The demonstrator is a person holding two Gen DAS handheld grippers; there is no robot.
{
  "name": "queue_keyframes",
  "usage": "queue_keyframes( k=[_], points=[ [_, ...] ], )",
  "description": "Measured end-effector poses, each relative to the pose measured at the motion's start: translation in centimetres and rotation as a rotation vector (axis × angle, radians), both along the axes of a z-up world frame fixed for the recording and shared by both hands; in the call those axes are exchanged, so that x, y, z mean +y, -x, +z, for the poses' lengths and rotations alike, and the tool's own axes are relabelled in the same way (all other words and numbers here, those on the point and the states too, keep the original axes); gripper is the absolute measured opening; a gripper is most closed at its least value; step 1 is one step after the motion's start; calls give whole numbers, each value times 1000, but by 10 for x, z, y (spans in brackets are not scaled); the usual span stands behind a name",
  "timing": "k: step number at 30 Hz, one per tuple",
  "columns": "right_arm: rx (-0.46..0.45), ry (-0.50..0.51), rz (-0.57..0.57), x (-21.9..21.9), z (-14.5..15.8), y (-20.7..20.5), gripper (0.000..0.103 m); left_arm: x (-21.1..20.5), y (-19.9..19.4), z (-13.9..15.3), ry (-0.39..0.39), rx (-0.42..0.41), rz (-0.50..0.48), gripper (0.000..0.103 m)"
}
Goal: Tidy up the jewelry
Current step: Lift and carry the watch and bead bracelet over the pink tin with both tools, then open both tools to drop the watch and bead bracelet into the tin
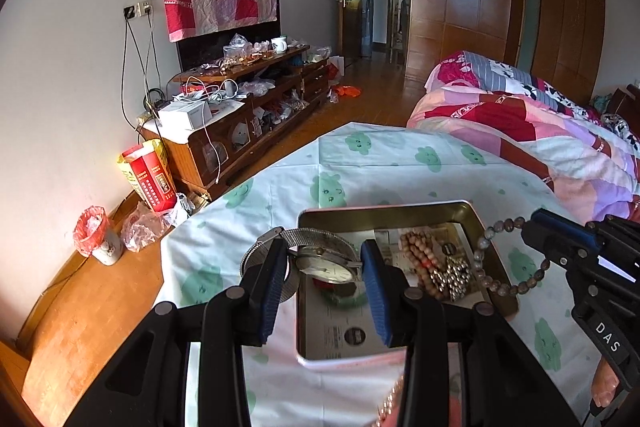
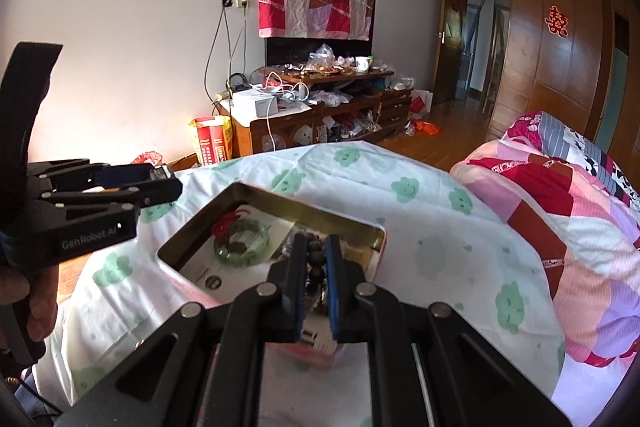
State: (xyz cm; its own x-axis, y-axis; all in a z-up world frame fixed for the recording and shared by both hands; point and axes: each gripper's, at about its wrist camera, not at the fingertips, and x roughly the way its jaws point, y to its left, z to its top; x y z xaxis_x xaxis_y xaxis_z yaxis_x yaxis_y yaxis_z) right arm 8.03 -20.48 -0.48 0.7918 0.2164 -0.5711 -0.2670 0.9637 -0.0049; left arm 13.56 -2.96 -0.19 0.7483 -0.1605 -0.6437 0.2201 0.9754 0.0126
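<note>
Jewelry hangs above the open tin (image 1: 470,217): we grip the watch (image 1: 328,265) between the left gripper (image 1: 326,269) jaws, dark bead bracelet (image 1: 496,259) pinched in the closed right gripper (image 2: 314,263) jaws, both poised for lowering inside

The tin box (image 1: 476,223) is glossy gold-toned metal inside. The wristwatch (image 1: 320,263) has a fine metal mesh strap and a shiny glass face. The bead bracelet (image 1: 508,283) looks like dull brown wood. The bedsheet (image 1: 400,163) is matt printed cloth; the floor (image 1: 100,299) is polished wood.
</note>
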Motion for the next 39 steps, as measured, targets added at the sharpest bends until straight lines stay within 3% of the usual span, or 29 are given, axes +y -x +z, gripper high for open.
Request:
queue_keyframes(
  k=[11, 21, 23, 25, 28, 30, 35, 39],
  points=[
    [48, 16, -34, 5, -18, -43, 11, -17, -33, -23, -51, 40, 19, 39],
    [86, 29, -38, 9, -39, -51, 11, -20, -43, -41, -57, 85, 26, 41],
    [89, 30, -37, 9, -40, -51, 12, -19, -44, -42, -47, 89, 31, 47],
    [96, 31, -37, 10, -42, -51, 12, -17, -42, -41, -38, 79, 33, 64],
    [104, 37, -37, 10, -44, -50, 25, -18, -37, -35, -61, 45, 42, 75],
    [101, 36, -46, 9, -45, -49, 35, -18, -35, -33, -62, 42, 40, 75],
    [104, 17, -70, 3, -44, -39, 42, -12, -31, -31, -40, 51, 49, 75],
    [98, 15, -74, 3, -43, -30, 55, -7, -26, -32, -22, 64, 61, 75]
  ],
)
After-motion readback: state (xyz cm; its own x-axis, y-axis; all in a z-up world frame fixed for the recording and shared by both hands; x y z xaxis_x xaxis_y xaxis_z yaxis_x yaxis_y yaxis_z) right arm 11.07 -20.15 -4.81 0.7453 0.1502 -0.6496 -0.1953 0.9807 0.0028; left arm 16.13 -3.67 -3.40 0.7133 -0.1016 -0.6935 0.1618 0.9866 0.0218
